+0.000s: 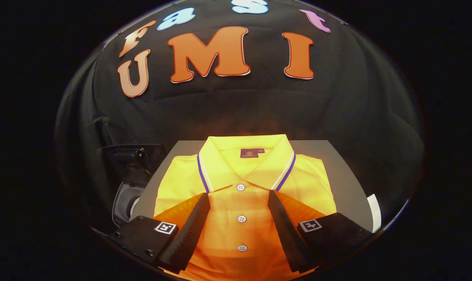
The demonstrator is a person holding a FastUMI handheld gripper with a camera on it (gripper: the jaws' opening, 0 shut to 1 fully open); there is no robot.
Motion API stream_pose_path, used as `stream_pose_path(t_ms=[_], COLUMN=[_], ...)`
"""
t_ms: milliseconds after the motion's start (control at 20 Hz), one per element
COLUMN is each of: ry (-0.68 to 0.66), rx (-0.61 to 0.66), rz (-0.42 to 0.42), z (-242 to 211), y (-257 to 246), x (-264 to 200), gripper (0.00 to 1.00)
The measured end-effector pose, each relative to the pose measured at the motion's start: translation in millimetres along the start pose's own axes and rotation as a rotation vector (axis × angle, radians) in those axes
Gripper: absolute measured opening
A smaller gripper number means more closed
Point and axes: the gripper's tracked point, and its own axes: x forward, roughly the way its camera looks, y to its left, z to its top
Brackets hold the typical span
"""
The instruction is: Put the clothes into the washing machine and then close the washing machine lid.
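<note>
A folded yellow polo shirt (243, 175) with a purple-and-white striped collar and a row of white buttons lies flat on a grey table (339, 171). My gripper (239, 195) hovers just above the shirt's button placket, its fingers spread wide on either side of the buttons. Nothing is held between them. The fingertips (203, 198) reach to just below the collar points. To the left of the table, lower down, part of the washing machine (128, 195) shows with its dark lid (130, 156) raised and a round opening beneath.
The table's far edge meets the black cloth wall right behind the shirt's collar. A white object (375, 212) sticks out at the table's right near corner. Bare grey tabletop shows on both sides of the shirt.
</note>
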Motion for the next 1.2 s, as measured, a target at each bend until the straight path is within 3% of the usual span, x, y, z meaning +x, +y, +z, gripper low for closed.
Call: stream_pose_path(t_ms=[250, 350, 500, 550, 750, 950, 1200], ry=[0.087, 0.070, -0.020, -0.056, -0.276, -0.415, -0.502], rx=[-0.042, -0.091, -0.038, 0.005, 0.227, 0.215, 0.190], rz=[0.022, 0.028, 0.038, 0.042, 0.175, 0.260, 0.410], z=[-6, -5, -1, -2, 23, 52, 86], y=[6, 8, 11, 9, 28, 36, 93], x=[-4, -5, -8, -10, -44, -100, -173], gripper=[0.83, 0.49, 0.13, 0.09, 0.08, 0.08, 0.08])
